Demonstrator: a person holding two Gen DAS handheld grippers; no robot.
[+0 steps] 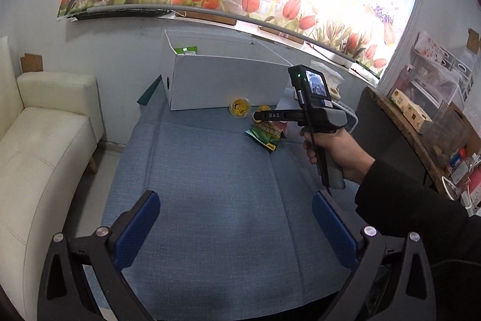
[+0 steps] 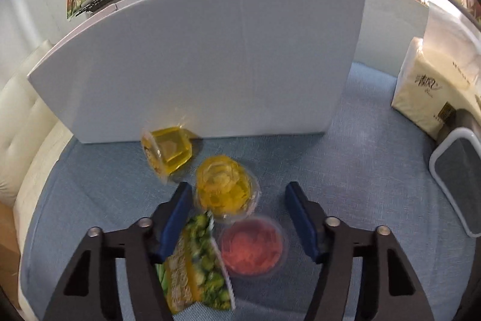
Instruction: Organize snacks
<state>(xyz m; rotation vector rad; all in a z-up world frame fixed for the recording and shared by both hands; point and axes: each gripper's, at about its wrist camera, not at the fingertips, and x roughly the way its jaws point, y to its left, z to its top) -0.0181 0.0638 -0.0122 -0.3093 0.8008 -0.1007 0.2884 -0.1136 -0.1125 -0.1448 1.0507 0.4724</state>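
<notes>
A white box [image 2: 210, 65] stands at the back of the blue cloth [image 1: 210, 170]; a green packet [image 1: 188, 50] shows inside it. In front lie a yellow jelly cup on its side [image 2: 168, 151], a second yellow jelly cup [image 2: 225, 188], a red jelly cup [image 2: 254, 245] and a green snack packet [image 2: 195, 263]. My right gripper [image 2: 237, 191] hangs just over them, pointing steeply down. Its jaws stand apart around the second yellow cup, and the right pad is clear of it. My left gripper [image 1: 236, 218] is wide open over bare cloth, well short of the snacks.
A cream sofa [image 1: 45, 140] borders the cloth on the left. To the right of the box sit a tissue pack [image 2: 436, 89] and a dark white-rimmed container [image 2: 460, 182]. A cluttered wooden side table [image 1: 421, 116] stands further right.
</notes>
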